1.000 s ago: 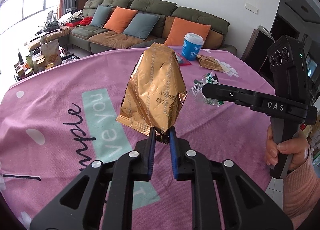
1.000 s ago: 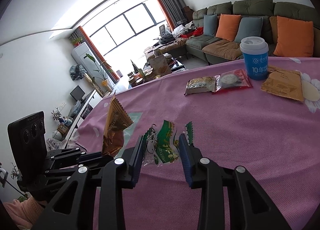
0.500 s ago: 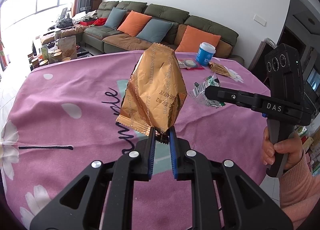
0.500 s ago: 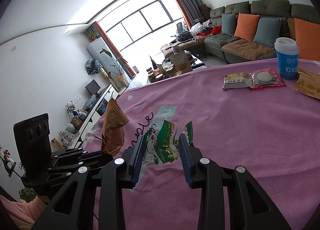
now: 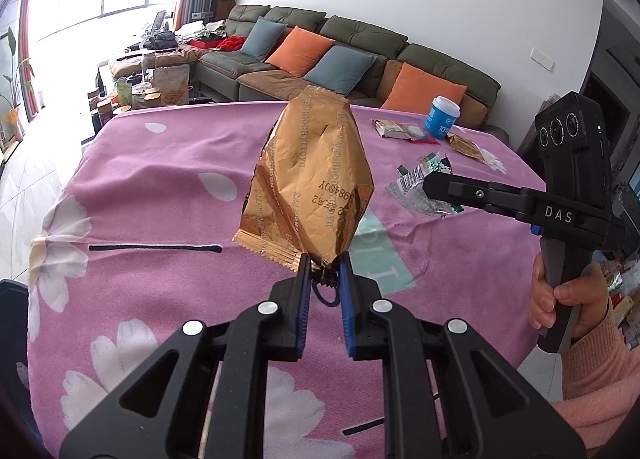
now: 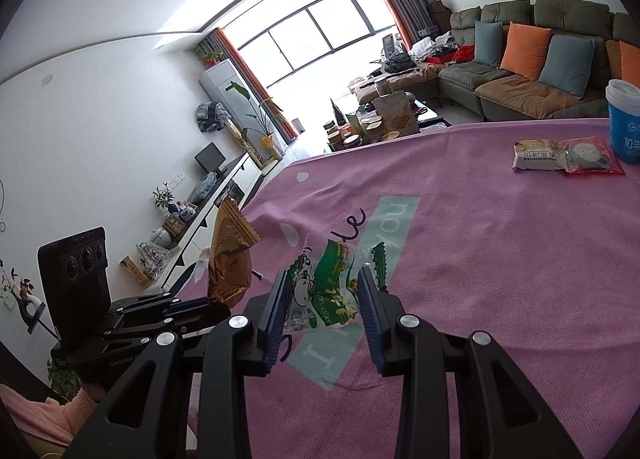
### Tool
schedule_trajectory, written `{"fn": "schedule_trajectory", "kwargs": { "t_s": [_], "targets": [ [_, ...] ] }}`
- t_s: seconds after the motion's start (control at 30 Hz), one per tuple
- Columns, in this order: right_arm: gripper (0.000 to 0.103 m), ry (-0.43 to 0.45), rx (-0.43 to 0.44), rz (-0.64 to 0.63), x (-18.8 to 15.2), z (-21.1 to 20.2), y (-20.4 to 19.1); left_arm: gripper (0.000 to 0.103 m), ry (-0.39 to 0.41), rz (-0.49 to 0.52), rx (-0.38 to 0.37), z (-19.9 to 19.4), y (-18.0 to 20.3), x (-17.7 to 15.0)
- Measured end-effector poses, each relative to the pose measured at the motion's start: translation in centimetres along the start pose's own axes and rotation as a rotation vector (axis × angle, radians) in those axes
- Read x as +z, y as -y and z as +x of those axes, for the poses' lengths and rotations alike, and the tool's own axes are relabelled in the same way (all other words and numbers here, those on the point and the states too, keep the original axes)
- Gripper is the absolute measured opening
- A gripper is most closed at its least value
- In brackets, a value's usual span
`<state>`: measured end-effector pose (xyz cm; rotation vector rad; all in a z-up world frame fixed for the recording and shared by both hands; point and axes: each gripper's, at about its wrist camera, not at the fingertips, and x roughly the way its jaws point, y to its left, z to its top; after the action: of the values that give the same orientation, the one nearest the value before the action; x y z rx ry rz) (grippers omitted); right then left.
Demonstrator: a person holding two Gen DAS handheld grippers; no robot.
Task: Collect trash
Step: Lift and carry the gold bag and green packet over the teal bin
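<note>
Left wrist: gold wrapper (image 5: 308,183) pinched upright between jaws; green wrapper (image 6: 328,291) between right jaws.

left wrist: close, faces sofa (image 5: 360,55) | right wrist: faces window (image 6: 312,35) | shared: pink tablecloth (image 5: 160,163)

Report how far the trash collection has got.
Nothing looks binned yet; no bin shows in either view. In hand: the left hand-held gripper pinches a gold wrapper held upright above the table, and the right hand-held gripper holds a green wrapper. Left on the pink tablecloth: a beige snack packet, a red packet, another gold wrapper and a blue cup.
</note>
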<state>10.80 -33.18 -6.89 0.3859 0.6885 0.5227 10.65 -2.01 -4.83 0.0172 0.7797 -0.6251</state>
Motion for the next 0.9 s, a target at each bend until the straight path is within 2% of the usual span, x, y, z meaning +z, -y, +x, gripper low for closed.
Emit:
{"fn": "schedule_trajectory", "kwargs": {
  "t_s": [0.37, 0.9],
  "targets": [
    [0.033, -0.024, 0.043, -0.026, -0.3, 1.6, -2.1, 0.014, 0.014, -0.027, 0.034, -2.7, -1.8, -1.4],
    [0.033, -0.055, 0.093, -0.059, -0.3, 3.7, -4.6, 0.014, 0.018, -0.063, 0.072, -4.2, -2.8, -1.8]
  ]
}}
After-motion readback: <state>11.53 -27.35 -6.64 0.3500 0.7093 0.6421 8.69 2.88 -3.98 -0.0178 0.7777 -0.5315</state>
